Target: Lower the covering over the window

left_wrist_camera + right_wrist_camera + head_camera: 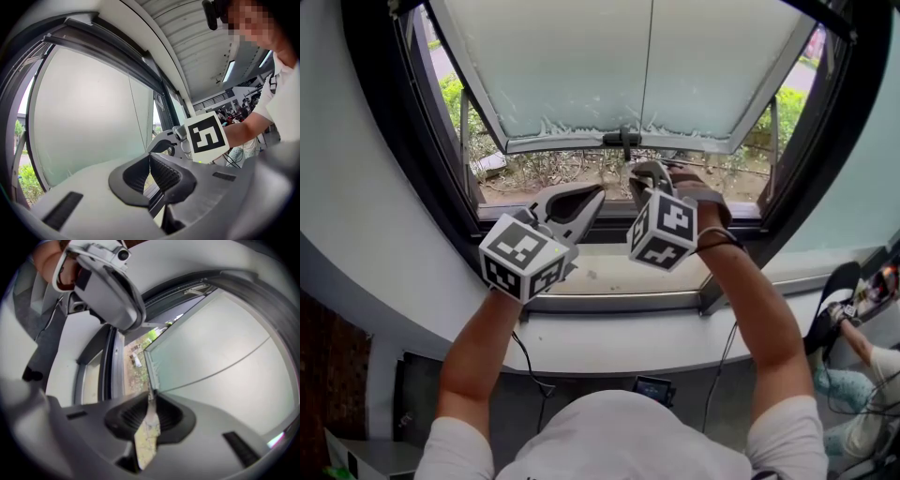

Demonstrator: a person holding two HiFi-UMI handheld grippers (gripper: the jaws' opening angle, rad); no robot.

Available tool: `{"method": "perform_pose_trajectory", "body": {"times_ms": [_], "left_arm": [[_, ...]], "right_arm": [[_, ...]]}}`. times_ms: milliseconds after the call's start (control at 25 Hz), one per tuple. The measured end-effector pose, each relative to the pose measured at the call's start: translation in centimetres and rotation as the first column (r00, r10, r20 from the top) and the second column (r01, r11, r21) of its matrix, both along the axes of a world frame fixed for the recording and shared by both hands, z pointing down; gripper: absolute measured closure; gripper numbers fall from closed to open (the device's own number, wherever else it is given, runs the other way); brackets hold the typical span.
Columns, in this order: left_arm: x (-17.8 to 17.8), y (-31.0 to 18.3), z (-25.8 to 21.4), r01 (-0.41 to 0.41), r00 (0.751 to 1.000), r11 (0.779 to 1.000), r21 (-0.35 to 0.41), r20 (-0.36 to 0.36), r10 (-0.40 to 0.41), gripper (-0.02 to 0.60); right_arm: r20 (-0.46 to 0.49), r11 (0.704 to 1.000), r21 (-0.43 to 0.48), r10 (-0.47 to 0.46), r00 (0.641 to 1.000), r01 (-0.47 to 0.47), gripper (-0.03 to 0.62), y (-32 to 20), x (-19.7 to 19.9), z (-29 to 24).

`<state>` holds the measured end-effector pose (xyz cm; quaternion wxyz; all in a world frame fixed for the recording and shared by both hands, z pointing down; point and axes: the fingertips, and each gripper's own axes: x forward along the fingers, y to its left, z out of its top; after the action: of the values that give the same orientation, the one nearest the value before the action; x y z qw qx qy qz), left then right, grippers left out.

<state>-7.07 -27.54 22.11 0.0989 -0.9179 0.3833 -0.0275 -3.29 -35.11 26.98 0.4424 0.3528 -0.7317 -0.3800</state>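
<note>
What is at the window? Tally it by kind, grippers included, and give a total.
Grippers: 2, namely the left gripper, shut and empty, and the right gripper, shut on the pull
Blind: 1
Pull: 1
Sill: 1
Total: 5

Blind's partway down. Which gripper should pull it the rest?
Right. The right gripper is clamped on the pull tab of the blind; the left gripper is shut on nothing, off to the side.
</note>
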Motion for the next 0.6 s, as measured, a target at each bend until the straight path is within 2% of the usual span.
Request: {"method": "perform_pose_trajectory", "body": {"times_ms": [240, 600], "left_arm": [[0.0, 0.3, -0.4, 0.014, 1.000, 1.000, 0.023, 0.025, -0.014, 0.566], [-1.8, 0.0, -3.6, 0.109, 0.988, 0.986, 0.127, 0.092, -0.121, 0.563]], "right_arm": [[-0.061, 0.999, -0.047, -0.004, 0.998, 0.002, 0.536, 0.7, 0.1, 3.4], [-0.069, 0.996, -0.089, -0.003, 0.998, -0.003, 0.536, 1.9, 0.5, 6.1]]}}
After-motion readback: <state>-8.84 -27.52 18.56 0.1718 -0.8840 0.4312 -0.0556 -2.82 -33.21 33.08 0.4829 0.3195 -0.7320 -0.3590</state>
